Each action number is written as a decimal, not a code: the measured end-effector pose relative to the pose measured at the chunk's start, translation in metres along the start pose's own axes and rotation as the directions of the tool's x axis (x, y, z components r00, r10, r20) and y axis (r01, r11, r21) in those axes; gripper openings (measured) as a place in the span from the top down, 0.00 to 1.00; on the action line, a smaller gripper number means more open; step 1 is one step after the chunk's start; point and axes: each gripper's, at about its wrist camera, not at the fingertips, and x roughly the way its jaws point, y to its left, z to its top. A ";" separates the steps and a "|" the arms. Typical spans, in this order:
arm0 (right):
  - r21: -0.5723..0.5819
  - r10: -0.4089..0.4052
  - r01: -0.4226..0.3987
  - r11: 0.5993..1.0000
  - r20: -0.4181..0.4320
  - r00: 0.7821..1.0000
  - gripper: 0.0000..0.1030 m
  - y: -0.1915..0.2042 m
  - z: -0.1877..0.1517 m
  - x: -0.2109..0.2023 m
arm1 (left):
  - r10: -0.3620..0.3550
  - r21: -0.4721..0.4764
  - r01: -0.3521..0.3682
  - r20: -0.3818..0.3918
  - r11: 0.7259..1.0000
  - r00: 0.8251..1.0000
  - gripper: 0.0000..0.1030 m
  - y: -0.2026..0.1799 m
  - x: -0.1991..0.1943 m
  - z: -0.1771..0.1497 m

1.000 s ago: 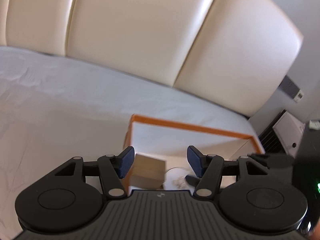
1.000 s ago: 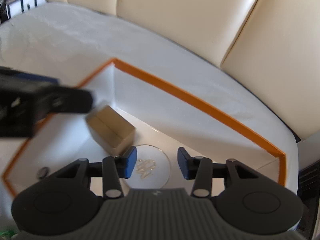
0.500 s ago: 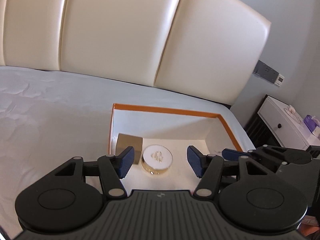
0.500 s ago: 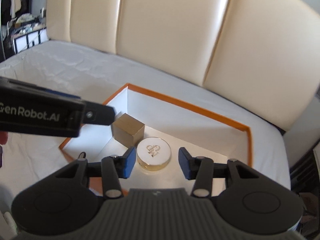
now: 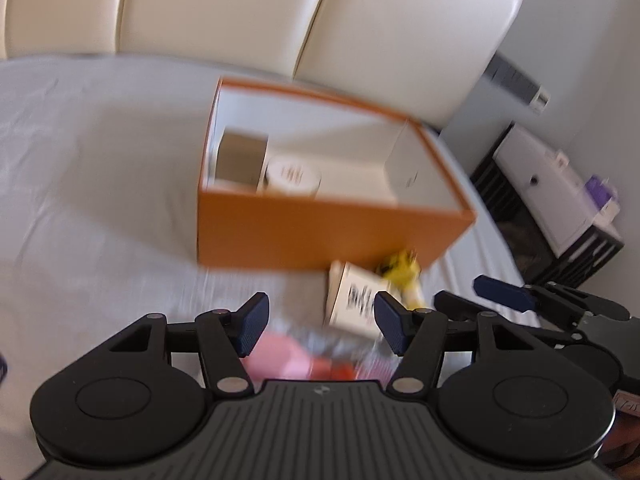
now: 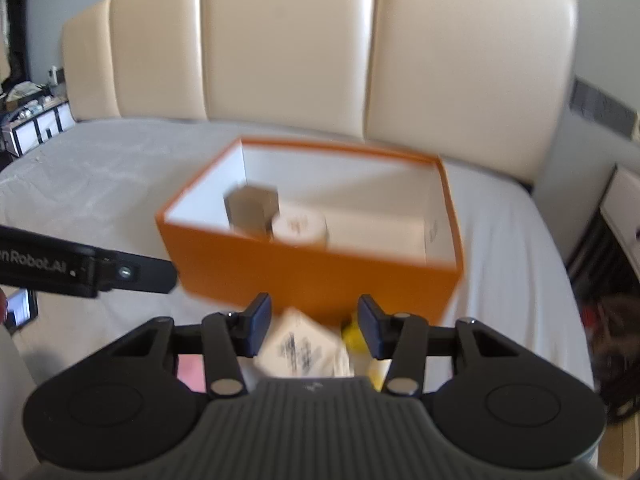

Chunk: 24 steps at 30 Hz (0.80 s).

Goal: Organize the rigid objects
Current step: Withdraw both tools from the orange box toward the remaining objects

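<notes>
An orange box [image 5: 320, 236] [image 6: 312, 276] with a white inside sits on the bed. In it stand a gold cube [image 5: 240, 158] [image 6: 252, 210] and a round white jar [image 5: 292, 176] [image 6: 300, 230], side by side. On the sheet before the box lie a white printed carton [image 5: 352, 300] [image 6: 300, 348], a yellow item [image 5: 404, 272] [image 6: 354, 336] and a blurred pink item [image 5: 280, 356] [image 6: 190, 372]. My left gripper [image 5: 320, 324] hovers open over these loose items. My right gripper [image 6: 314, 326] is open above the carton, holding nothing.
A cream padded headboard [image 6: 320, 40] backs the bed. The grey sheet [image 5: 100, 180] spreads to the left of the box. A white nightstand [image 5: 552, 196] stands to the right of the bed. The other gripper shows at each view's edge [image 5: 520, 300] [image 6: 80, 272].
Both grippers have pulled back from inside the box; its orange front wall and the loose items before it have come into view. Neither holds anything.
</notes>
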 end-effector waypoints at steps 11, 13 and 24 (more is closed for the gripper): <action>0.087 0.018 -0.005 0.996 -0.148 0.989 0.54 -0.017 -0.059 0.007 | 0.084 0.049 -0.078 -0.137 0.996 0.987 0.31 -0.007 0.009 -0.039; 0.100 0.025 -0.010 0.995 -0.157 0.987 0.54 -0.018 -0.061 0.011 | 0.109 0.093 -0.097 -0.133 0.991 0.985 0.31 -0.012 0.013 -0.039; 0.118 0.076 -0.055 0.992 -0.185 0.980 0.54 -0.025 -0.050 0.031 | 0.141 0.510 0.008 -0.253 0.860 0.957 0.32 -0.050 0.061 -0.031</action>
